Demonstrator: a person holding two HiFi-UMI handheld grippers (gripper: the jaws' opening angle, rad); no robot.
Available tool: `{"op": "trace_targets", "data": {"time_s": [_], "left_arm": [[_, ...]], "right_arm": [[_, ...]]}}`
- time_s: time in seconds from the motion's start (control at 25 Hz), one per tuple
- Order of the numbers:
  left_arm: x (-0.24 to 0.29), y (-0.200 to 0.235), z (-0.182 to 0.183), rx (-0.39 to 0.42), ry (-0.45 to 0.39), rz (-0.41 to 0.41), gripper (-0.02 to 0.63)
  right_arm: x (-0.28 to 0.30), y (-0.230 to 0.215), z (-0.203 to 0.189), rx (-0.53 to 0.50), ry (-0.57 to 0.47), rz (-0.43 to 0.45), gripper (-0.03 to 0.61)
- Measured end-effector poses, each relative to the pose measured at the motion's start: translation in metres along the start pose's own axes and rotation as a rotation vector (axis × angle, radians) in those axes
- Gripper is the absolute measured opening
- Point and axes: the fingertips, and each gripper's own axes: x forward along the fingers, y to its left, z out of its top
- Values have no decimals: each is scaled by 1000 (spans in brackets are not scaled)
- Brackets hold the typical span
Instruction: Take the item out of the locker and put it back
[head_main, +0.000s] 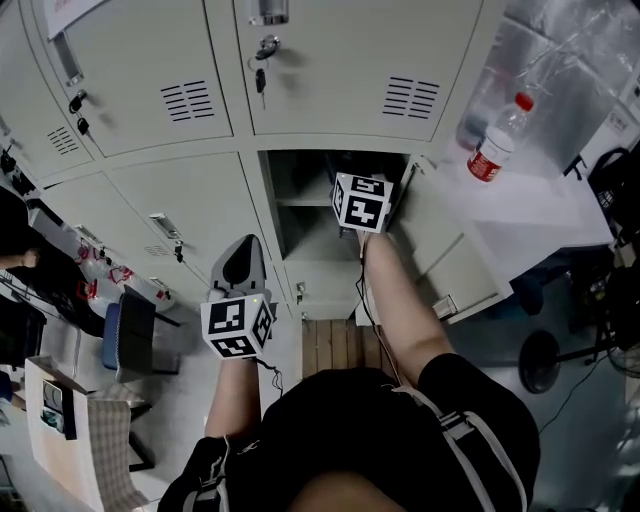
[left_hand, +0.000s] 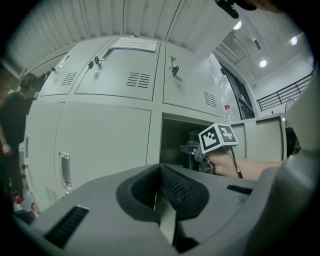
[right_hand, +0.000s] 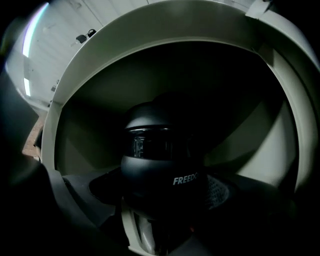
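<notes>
Right gripper (head_main: 362, 203) is reaching into the open grey metal locker compartment (head_main: 300, 215), at 12 o'clock from the person's body in the head view. The compartment's grey door (head_main: 450, 250) is swung out to 3 o'clock.

In the right gripper view, a black rounded flask with a domed lid and white lettering (right_hand: 160, 160) sits between the jaws. Both pads press its sides, so this looks like a clenched grasp on it. The flask is inside the compartment, with dark locker walls all round it.

Left gripper (head_main: 240, 265) hangs outside the lockers at 7 o'clock of the opening. Its jaws are closed together on nothing and point at the shut doors.

A clear plastic bottle with a red cap (head_main: 495, 140) stands on a white surface at 2 o'clock and is not involved.

Progress: door open, item gripped, item not clear of the locker. I cannot tell whether this is the take-out or the put-back.
- If take-out: pulling it out and the whole return are left.
- If put-back: only setting it down and letting go are left.
</notes>
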Motion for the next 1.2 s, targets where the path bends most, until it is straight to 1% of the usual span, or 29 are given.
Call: {"op": "trace_targets", "data": {"time_s": [0.32, 0.44, 0.52, 0.64, 0.76, 0.8, 0.88, 0.96, 1.04, 1.08, 1.2], "left_arm": [[4, 6, -5, -6, 10, 6, 14], [6, 3, -4, -5, 8, 1, 14], [8, -1, -5, -4, 11, -8, 14], [11, -6, -9, -4, 21, -19, 14], [14, -11, -11, -7, 23, -25, 14], [14, -12, -11, -8, 20, -25, 14], [14, -14, -9, -7, 11, -25, 14], [14, -17, -8, -3, 4, -26, 14], [15, -19, -7, -1, 0, -26, 14], [15, -21, -6, 0, -1, -26, 14], [13, -28, -5, 6, -4, -30, 14]], "right_arm": [[9, -4, 2, -9, -60, -12, 446], [9, -2, -2, -10, -45, -14, 441], [5, -2, -6, 9, -26, -18, 472], [-8, -2, -5, 21, -50, -27, 499], [-25, 12, -6, -32, -77, 11, 495], [-33, 18, -6, -57, -95, 27, 484], [-52, 28, -6, -75, -133, 68, 430], [-75, 35, -1, -63, -176, 110, 318], [-95, 40, 7, -44, -212, 139, 245], [-105, 42, 11, -31, -225, 150, 190], [-132, 42, 18, -3, -249, 157, 51]]}}
